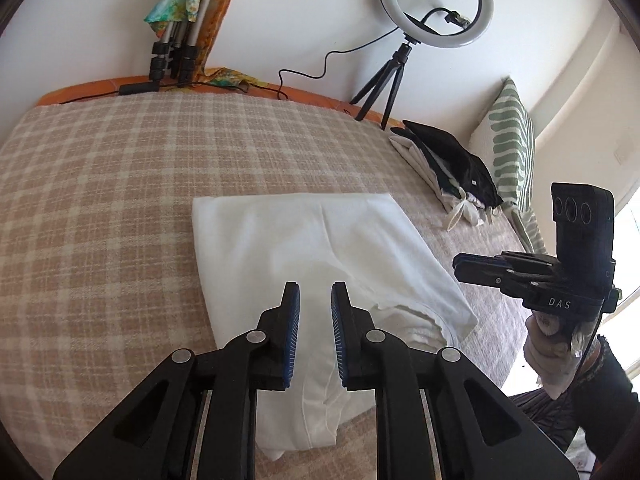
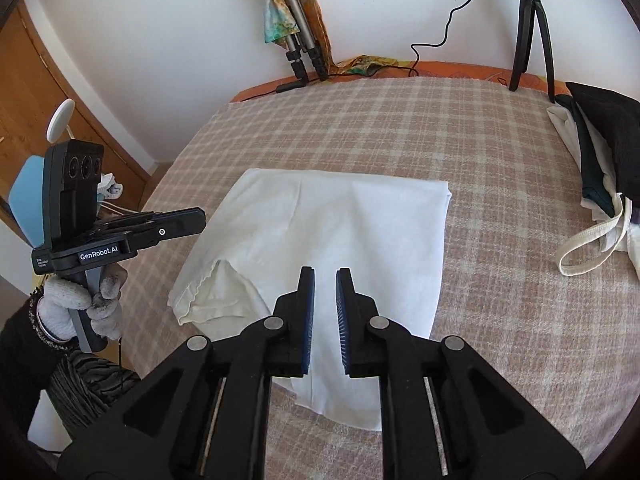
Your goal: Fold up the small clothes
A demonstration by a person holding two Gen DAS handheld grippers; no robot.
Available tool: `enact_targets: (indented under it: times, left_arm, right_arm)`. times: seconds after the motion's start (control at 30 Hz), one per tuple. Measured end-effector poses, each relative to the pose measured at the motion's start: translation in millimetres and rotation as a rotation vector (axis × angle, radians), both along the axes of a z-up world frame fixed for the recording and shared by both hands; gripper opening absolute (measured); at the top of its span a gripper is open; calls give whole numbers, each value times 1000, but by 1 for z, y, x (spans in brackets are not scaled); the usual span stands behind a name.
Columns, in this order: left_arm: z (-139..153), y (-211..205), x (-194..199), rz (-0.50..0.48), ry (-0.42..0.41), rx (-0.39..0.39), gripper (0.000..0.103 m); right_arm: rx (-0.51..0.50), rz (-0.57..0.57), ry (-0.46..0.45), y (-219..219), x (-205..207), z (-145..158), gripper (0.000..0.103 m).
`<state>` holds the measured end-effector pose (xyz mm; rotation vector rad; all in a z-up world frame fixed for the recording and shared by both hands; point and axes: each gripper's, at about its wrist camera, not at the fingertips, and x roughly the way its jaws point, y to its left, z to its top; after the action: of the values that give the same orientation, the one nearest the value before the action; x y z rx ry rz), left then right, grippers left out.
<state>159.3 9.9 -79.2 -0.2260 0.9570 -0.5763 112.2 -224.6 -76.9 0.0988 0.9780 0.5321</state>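
Observation:
A white garment lies folded flat on the checked bedspread, with a hemmed sleeve or edge bunched at its near side. My left gripper hovers above the garment's near part, its blue pads a little apart with nothing between them. In the right wrist view the same garment lies under my right gripper, which also has its jaws slightly apart and empty. Each gripper shows side-on in the other's view, held by a gloved hand: the right gripper beside the cloth's right edge, the left gripper beside its left edge.
A pile of black and white clothes with a loose strap sits at the bed's right side beside a striped pillow. A ring light on a tripod and folded tripod legs stand at the far edge by the wall.

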Motion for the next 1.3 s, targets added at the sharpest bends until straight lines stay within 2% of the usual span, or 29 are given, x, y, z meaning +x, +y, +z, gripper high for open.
enact_targets:
  times: [0.07,0.13,0.23,0.33,0.37,0.4,0.47,0.73,0.77,0.83,0.9,0.97,1.07,1.2,1.3]
  left_arm:
    - [-2,-1,-20,-34,-11,19,28]
    - [-7,-2,-37,-55,-9,55,28]
    - [-16,-4,-55,-68,-3,88,28]
    - [-21,-14,-67,-103,-35,178,29]
    - [-22,-17,-69,-112,-45,199,34]
    - [-23,-19,-73,-121,-58,219,44]
    - [-25,-25,-75,-136,-88,261,52]
    - [-32,-52,-86,-221,-235,471,52]
    - [-33,-53,-86,-219,-239,486,51]
    - [-35,-51,-83,-216,-239,489,40]
    - [-35,-47,-77,-205,-228,484,22]
    - [-31,-41,-73,-205,-224,447,9]
    - [-19,-30,-69,-185,-218,382,4]
    - [-3,-19,-71,-174,-238,343,3]
    - [-3,-13,-73,-191,-224,329,3]
  right_arm:
    - [-3,10,-5,-7,-22,-4,23]
    - [-14,18,-15,-8,-43,-8,23]
    - [57,14,48,-9,-63,-19,23]
    - [106,-19,92,-10,-75,-29,23]
    - [119,-22,104,-11,-76,-32,27]
    - [139,-29,120,-12,-76,-35,37]
    - [180,-52,147,-17,-73,-40,41]
    - [322,-178,266,-41,-42,-66,41]
    - [331,-187,272,-42,-40,-69,41]
    - [348,-196,286,-42,-37,-71,32]
    - [374,-200,298,-41,-35,-73,20]
    - [391,-202,298,-40,-34,-71,12]
    - [414,-209,264,-41,-35,-60,9]
    - [463,-202,221,-51,-41,-38,8]
    - [408,-186,218,-49,-46,-36,8]
